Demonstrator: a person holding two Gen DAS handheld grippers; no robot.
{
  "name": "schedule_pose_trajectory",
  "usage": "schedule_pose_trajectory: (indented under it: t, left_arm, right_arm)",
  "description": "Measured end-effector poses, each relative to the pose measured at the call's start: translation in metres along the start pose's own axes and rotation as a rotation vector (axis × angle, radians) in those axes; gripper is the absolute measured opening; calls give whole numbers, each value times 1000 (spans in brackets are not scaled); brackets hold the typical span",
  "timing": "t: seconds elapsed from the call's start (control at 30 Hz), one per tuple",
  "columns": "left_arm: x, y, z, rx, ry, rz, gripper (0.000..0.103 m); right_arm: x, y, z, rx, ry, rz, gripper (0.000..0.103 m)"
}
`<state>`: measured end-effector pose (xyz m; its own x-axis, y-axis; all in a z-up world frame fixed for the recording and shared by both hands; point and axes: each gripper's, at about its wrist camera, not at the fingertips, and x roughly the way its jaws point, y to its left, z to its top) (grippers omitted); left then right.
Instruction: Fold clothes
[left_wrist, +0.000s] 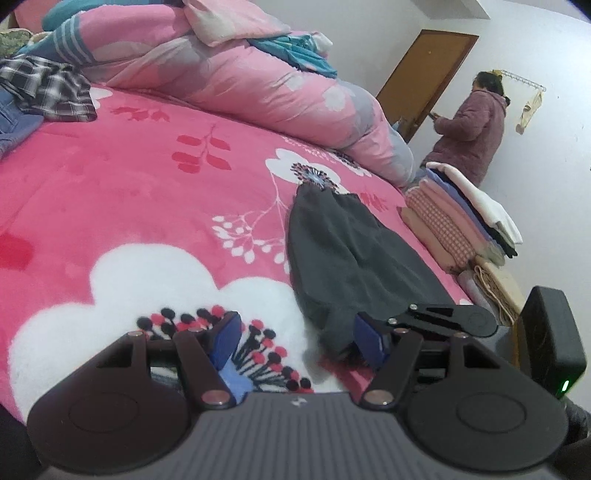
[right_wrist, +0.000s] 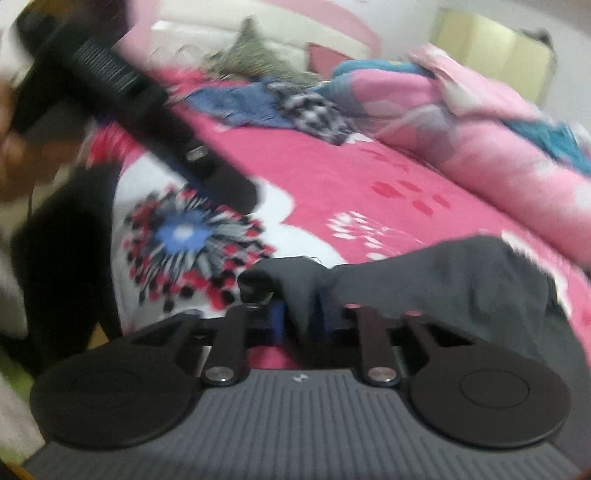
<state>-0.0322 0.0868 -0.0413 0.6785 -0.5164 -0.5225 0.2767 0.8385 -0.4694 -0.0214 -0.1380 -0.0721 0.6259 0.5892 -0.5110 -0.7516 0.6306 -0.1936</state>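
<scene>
One garment is in play right now — a dark grey piece lying lengthwise on the bed's pink flowered blanket, partly narrowed but not yet a finished fold, as I read it. My right gripper has its jaws clenched on a bunched corner of that grey cloth at the near end. My left gripper sits just beside the same end with its jaws spread wide, holding nothing. Done so far, I'd judge: a tidy stack of folded clothes at the bed's far edge. Left to do: this piece, plus the loose heap of plaid and denim items near the rolled pink quilt. I can read no brand, label or writing anywhere — the right view is too blurred.
</scene>
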Motion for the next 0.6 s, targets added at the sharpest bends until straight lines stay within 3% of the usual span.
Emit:
schedule_pose_trajectory:
  t: [0.17,0.3,0.43,0.6]
  left_arm:
    - [12,-8,13,27,-9,-13,70]
    - [35,-25,25,93,-2,-17,70]
    - [74,-47,37,172,39,35,70]
    - [121,-69,46,276,81,108,70]
  right_arm:
    - [-21,-49,2,265,-96,38,9]
    - [-41,-114,-8,605,-204,101,9]
    - [-41,-164,-47,959,-257,184,9]
    - [-23,-190,-102,1288,-215,222,12]
